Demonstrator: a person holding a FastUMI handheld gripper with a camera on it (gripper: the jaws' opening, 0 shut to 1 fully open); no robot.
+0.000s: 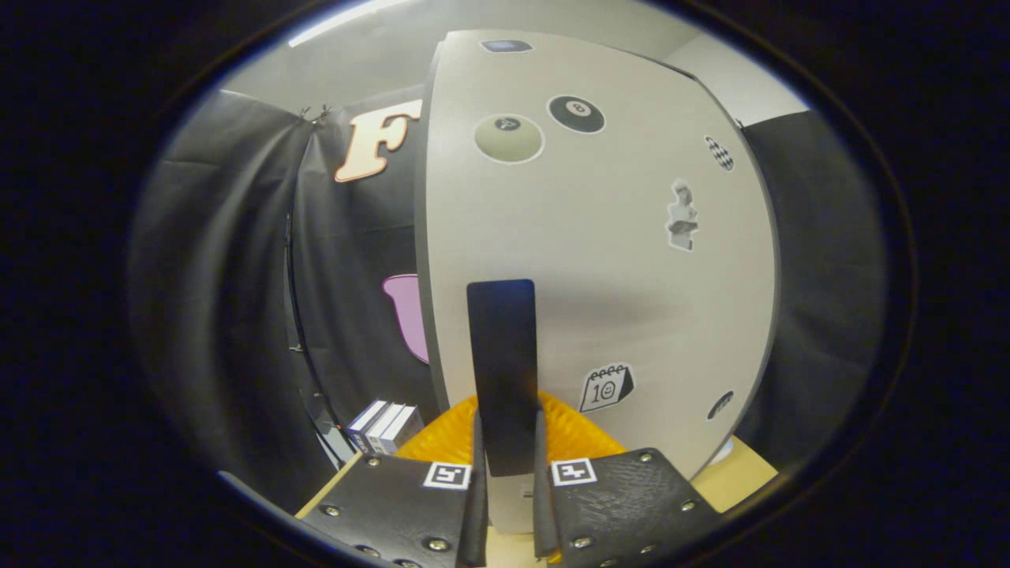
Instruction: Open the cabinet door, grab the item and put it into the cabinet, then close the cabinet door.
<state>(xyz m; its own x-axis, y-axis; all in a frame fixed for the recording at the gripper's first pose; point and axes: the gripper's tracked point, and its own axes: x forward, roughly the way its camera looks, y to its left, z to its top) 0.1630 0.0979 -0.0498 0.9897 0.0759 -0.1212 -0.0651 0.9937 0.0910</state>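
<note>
Black cloth is hanging behind the worktop (742, 473), where I am pinching the cabinet door's (600, 260) upright dark handle (502, 371) with my tongs (509, 481), both fingers pressing its lower end. Its long axis is running vertically straight ahead. Boxes (384, 426) (perhaps the item) are sitting to my left; the cabinet's interior is hidden.

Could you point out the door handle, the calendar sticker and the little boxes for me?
door handle (502, 363): gripper view, middle of the dark bar, tool fingers closed on it.
calendar sticker (606, 387): gripper view, its centre, on the door.
boxes (384, 427): gripper view, their top faces.
</note>
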